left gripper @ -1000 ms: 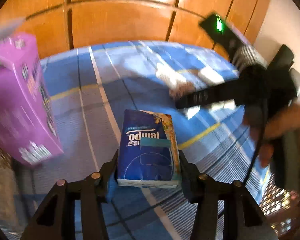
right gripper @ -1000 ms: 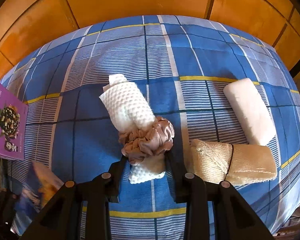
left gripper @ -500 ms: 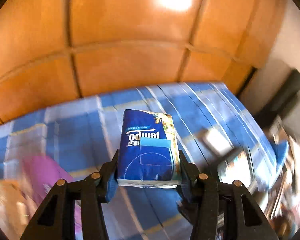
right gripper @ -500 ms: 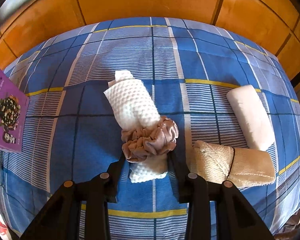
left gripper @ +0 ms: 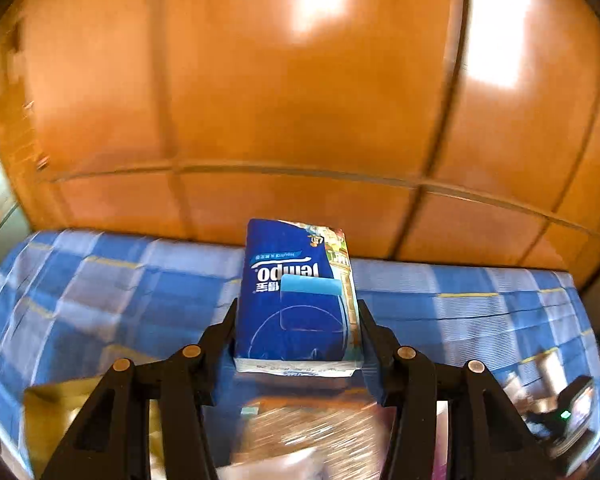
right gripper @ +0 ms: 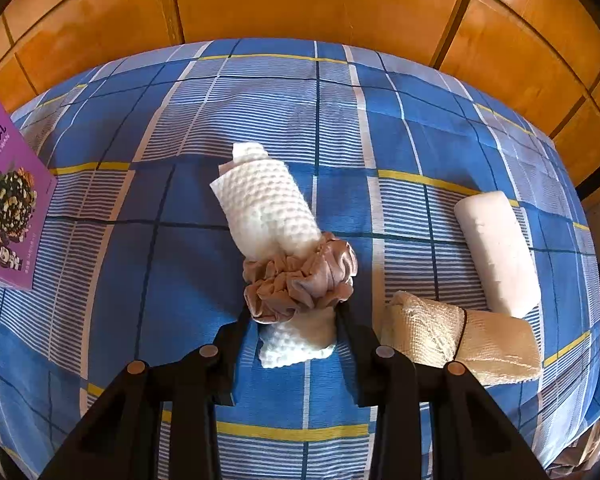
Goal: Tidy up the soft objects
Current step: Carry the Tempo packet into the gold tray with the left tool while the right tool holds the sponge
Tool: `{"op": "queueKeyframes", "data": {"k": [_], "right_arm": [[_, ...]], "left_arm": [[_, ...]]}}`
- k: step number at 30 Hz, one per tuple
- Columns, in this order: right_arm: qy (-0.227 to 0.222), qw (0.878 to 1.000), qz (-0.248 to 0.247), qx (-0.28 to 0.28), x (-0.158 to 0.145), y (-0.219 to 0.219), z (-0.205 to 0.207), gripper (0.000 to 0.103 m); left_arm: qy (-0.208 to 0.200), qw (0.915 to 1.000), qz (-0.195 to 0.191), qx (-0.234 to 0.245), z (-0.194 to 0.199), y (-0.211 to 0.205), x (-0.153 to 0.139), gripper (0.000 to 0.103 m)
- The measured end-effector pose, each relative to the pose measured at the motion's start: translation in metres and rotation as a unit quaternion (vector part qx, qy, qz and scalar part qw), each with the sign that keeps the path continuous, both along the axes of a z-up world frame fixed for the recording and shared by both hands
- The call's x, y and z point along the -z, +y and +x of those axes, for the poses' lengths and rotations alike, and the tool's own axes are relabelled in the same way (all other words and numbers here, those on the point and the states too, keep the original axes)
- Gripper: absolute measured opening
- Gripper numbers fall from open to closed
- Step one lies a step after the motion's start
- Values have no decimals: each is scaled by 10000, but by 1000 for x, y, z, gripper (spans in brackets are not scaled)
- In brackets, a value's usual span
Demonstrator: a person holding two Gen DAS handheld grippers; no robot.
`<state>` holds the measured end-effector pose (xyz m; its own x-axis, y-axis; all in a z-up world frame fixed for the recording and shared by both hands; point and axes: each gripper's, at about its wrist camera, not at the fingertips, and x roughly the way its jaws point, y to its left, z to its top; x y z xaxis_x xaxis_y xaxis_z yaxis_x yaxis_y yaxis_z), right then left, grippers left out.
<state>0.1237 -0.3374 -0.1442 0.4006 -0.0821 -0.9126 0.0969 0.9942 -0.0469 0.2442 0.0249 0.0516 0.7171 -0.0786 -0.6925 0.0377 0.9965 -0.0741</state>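
Note:
A blue Tempo tissue pack (left gripper: 296, 292) hangs in the air above the bed, gripped on both sides by my left gripper (left gripper: 298, 312). In the right wrist view a white waffle cloth roll (right gripper: 266, 204) lies on the blue checked bedspread (right gripper: 140, 280), with a beige-pink scrunchie (right gripper: 300, 276) around its near end. My right gripper (right gripper: 292, 320) points down over that end. Its fingers flank the roll and scrunchie loosely, and a sliver of bedspread shows beside the left finger. A beige mesh roll (right gripper: 460, 340) and a plain white roll (right gripper: 496, 252) lie to the right.
A purple box (right gripper: 8, 200) sits at the bed's left edge. An orange wooden panel wall (right gripper: 300, 0) rises behind the bed. Under the left gripper are a blurred yellowish bag (left gripper: 60, 408) and shiny packets. A dark device with a green light (left gripper: 566, 414) shows at lower right.
My left gripper has risen and swung with the tissue pack, so its view now faces the wall. The right gripper stayed in place and its fingers spread slightly around the roll.

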Motion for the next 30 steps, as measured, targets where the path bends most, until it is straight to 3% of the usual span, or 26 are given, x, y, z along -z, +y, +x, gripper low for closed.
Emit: {"op": "queueKeyframes", "data": {"k": [5, 12, 21, 30], "right_arm": [[-83, 9995, -269, -116, -3, 14, -9, 37], [-186, 9969, -694, -305, -4, 30, -17, 37], [-246, 9930, -1071, -426, -2, 40, -18, 37], [-318, 9889, -1375, -472, -3, 52, -24, 37]], "left_arm": [[-90, 9988, -146, -465, -54, 78, 19, 52], [-188, 9944, -299, -996, -142, 143, 56, 52], [-218, 9851, -144, -1702, -227, 177, 94, 52], [-119, 9785, 19, -2061, -247, 199, 113, 53]]}}
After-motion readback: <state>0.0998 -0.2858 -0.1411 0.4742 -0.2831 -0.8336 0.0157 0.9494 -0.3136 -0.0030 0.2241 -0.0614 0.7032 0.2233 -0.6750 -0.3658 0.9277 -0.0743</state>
